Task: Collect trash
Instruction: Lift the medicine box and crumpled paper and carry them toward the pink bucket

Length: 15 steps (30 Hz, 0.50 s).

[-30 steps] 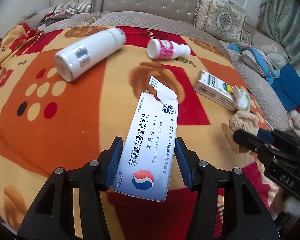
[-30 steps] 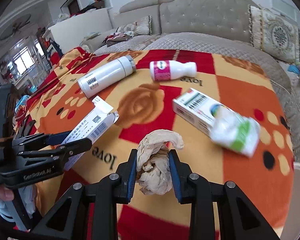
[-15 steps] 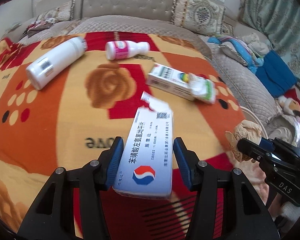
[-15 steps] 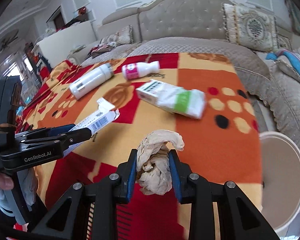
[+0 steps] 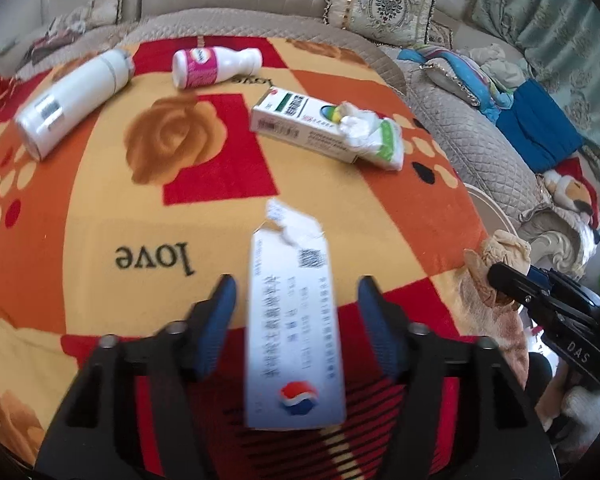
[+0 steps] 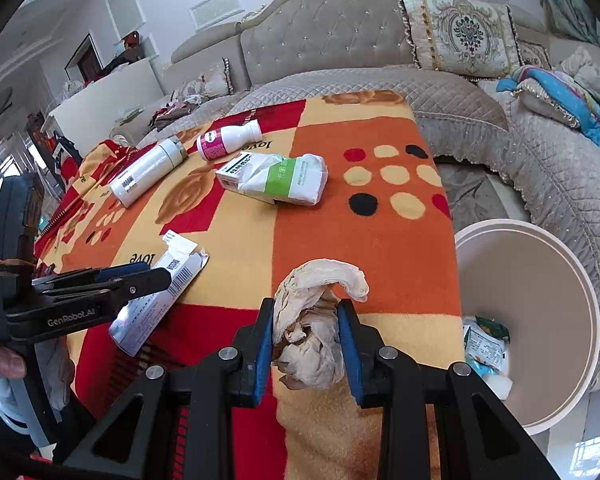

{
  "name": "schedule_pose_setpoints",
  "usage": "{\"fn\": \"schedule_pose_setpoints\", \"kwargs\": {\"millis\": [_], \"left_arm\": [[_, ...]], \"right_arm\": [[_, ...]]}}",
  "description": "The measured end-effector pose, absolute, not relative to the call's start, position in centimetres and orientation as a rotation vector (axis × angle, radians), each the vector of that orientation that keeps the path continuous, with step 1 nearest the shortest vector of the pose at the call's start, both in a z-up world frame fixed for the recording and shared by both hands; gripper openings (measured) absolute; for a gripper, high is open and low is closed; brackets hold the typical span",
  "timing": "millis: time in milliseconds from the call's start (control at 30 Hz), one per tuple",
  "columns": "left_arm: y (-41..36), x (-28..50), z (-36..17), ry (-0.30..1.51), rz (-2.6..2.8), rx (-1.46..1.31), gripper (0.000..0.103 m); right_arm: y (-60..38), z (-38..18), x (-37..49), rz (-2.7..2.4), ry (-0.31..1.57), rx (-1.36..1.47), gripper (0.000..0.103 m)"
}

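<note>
My left gripper [image 5: 294, 300] is open; its blue pads stand clear of a white medicine box [image 5: 294, 332] with a torn flap, which is blurred between them. The box also shows in the right wrist view [image 6: 156, 296] under the left gripper [image 6: 152, 276]. My right gripper [image 6: 306, 332] is shut on a crumpled beige tissue [image 6: 316, 320], held above the blanket's front edge, left of a white trash bin [image 6: 528, 312]. In the left wrist view the tissue [image 5: 496, 256] and right gripper [image 5: 496, 272] are at the right.
On the patterned blanket [image 6: 364, 256] lie a white cylinder bottle [image 5: 68, 100], a pink-labelled bottle [image 5: 212, 66], and a green-white box with a wrapper on it [image 5: 324, 128]. The bin holds some packets [image 6: 486, 344]. A sofa with cushions [image 6: 460, 36] curves behind.
My left gripper has opened and let go of the white medicine box, which now blurs between the fingers. Both grippers have swung right, bringing the bin into the right wrist view.
</note>
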State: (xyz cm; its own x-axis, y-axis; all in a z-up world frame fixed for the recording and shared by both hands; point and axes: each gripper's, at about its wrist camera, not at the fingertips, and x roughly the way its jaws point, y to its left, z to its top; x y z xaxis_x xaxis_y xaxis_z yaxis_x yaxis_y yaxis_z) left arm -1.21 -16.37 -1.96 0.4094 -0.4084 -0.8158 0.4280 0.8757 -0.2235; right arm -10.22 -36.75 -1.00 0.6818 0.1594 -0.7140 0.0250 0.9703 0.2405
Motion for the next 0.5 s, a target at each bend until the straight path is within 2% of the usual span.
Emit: {"fn": "schedule_pose_setpoints", "kwargs": {"millis": [300,333,367,400,500], "left_arm": [[-16.9,-1.8,-3.7,1.047,-0.509,0.113,0.065],[-17.0,-1.7,-3.8,1.052,-0.51,0.107,0.063],[-17.1,-1.7,-3.7,1.047,-0.511,0.1,0.056],[-17.5,-1.7,-3.6,1.046,-0.515,0.11,0.044],[-18.1,-2.0,-3.2,1.048,-0.554,0.101,0.044]], "right_arm": [[-36.7,-1.7,-10.2,0.092,0.828,0.262,0.03],[-36.7,-1.6,-10.2,0.092,0.827,0.259,0.03],[-36.7,-1.5,-10.3,0.092,0.825,0.255,0.03],[-36.7,-1.4,-10.5,0.091,0.822,0.253,0.03],[-37.1,-0.9,-10.8,0.081,0.81,0.253,0.03]]}}
